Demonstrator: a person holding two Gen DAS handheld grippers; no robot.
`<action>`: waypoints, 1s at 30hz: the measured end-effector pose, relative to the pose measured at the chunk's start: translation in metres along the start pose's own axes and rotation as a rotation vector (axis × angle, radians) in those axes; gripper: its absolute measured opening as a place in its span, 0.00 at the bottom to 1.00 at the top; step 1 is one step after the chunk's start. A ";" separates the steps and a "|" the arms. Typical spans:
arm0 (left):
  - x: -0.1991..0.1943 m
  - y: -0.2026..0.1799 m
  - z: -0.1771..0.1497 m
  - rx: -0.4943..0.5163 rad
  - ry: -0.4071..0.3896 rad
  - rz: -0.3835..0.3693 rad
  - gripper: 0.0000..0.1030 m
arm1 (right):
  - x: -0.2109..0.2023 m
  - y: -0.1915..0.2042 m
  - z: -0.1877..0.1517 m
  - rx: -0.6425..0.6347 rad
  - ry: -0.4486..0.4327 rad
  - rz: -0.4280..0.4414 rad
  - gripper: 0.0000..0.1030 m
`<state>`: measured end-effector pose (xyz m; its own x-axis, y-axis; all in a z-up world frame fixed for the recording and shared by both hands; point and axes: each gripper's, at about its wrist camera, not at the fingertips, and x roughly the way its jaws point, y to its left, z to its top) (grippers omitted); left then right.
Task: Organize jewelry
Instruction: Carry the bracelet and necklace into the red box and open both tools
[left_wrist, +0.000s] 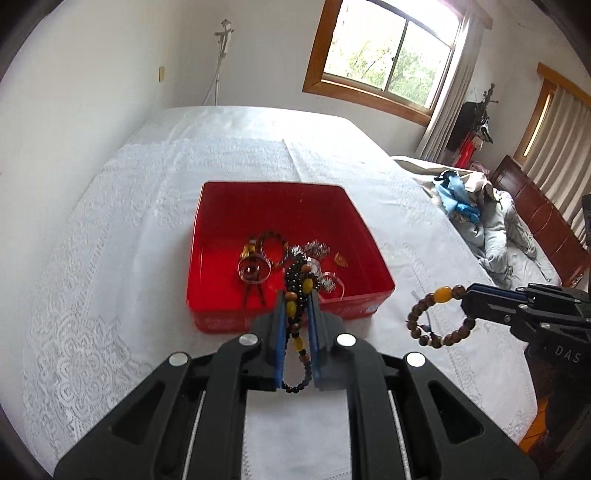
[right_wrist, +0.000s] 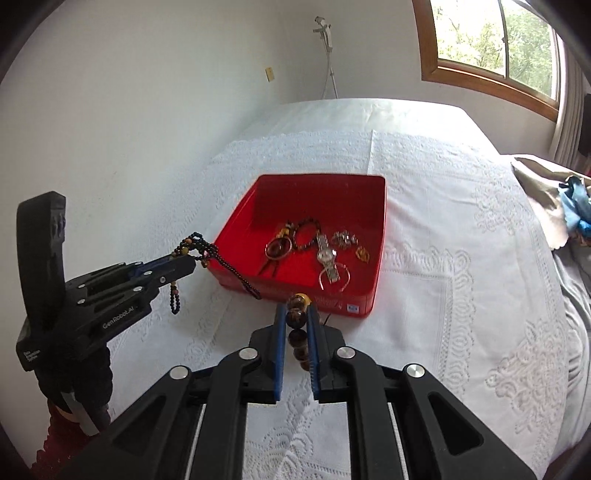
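A red tray (left_wrist: 207, 221) (right_wrist: 376, 236) sits on the white lace cloth and holds several pieces of jewelry, among them a watch (right_wrist: 327, 256) and a dark bead bracelet (right_wrist: 306, 232). My left gripper (left_wrist: 298, 295) (right_wrist: 194, 264) is shut on a long dark bead necklace (left_wrist: 300, 284) (right_wrist: 221, 262) with yellow and brown beads; it hangs in loops near the tray's front left. My right gripper (right_wrist: 297, 312) (left_wrist: 466, 297) is shut on a brown wooden bead bracelet (left_wrist: 436, 321) (right_wrist: 298, 325) with one yellow bead, held in the air right of the tray.
The white lace cloth (left_wrist: 110, 258) covers a table beside a white wall. To the right lies a bed with rumpled grey bedding (left_wrist: 502, 236) and blue fabric (left_wrist: 456, 199). A wooden headboard (left_wrist: 543, 218) and a window (left_wrist: 388, 55) stand behind.
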<state>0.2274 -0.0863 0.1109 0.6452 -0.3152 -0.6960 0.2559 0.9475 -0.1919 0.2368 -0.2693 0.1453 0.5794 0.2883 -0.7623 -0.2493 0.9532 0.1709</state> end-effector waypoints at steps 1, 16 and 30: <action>0.001 -0.001 0.010 0.002 -0.014 -0.007 0.09 | 0.002 0.001 0.010 -0.002 -0.010 -0.010 0.10; 0.115 0.026 0.071 -0.041 0.049 0.069 0.09 | 0.140 -0.015 0.091 0.056 0.106 -0.023 0.10; 0.120 0.047 0.063 -0.085 0.070 0.109 0.44 | 0.135 -0.038 0.078 0.035 0.034 -0.146 0.19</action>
<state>0.3623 -0.0830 0.0624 0.6133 -0.2083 -0.7619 0.1235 0.9780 -0.1679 0.3848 -0.2599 0.0844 0.5811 0.1441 -0.8010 -0.1367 0.9875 0.0785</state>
